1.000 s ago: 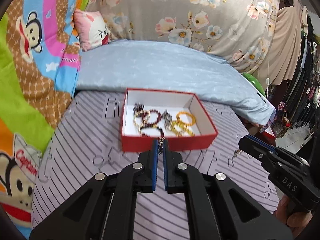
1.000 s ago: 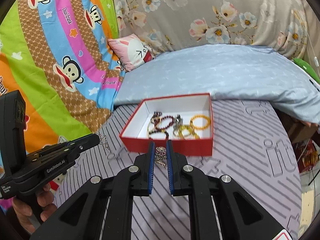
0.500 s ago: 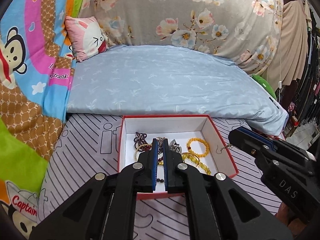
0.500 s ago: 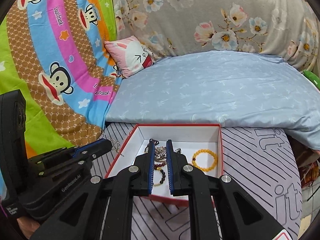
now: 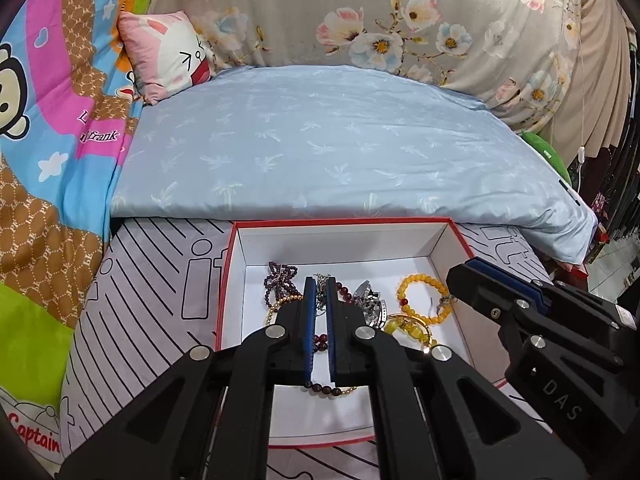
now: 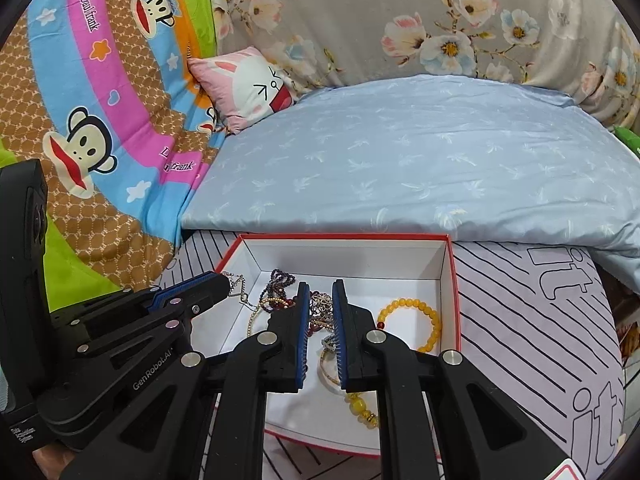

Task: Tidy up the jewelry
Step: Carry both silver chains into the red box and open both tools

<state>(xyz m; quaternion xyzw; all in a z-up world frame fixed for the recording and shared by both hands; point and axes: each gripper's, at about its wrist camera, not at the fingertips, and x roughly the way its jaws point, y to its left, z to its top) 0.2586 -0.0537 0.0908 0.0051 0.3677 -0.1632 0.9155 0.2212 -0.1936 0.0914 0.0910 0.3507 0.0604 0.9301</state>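
A red box (image 5: 224, 280) with a white inside (image 6: 450, 280) sits on the striped sheet. In it lie a yellow bead bracelet (image 5: 420, 284) (image 6: 432, 312), dark red bead strings (image 5: 280, 276) and silver pieces (image 5: 370, 300). My left gripper (image 5: 319, 282) is shut on a thin silver chain (image 5: 320, 280) over the box's middle; in the right wrist view (image 6: 224, 282) the chain (image 6: 238, 290) hangs over the box's left side. My right gripper (image 6: 321, 300) is shut on a gold filigree piece (image 6: 322, 302) above the box; in the left wrist view it (image 5: 468, 272) is at the box's right wall.
A light blue quilt (image 5: 320, 140) lies just behind the box. A pink bunny pillow (image 5: 168, 56) and a cartoon monkey blanket (image 6: 100, 120) are at the left. Floral fabric (image 6: 440, 20) backs the bed. The bed edge drops off at the right (image 5: 600, 248).
Both grippers have moved forward from in front of the box to over its inside, each still shut on its piece of jewelry.
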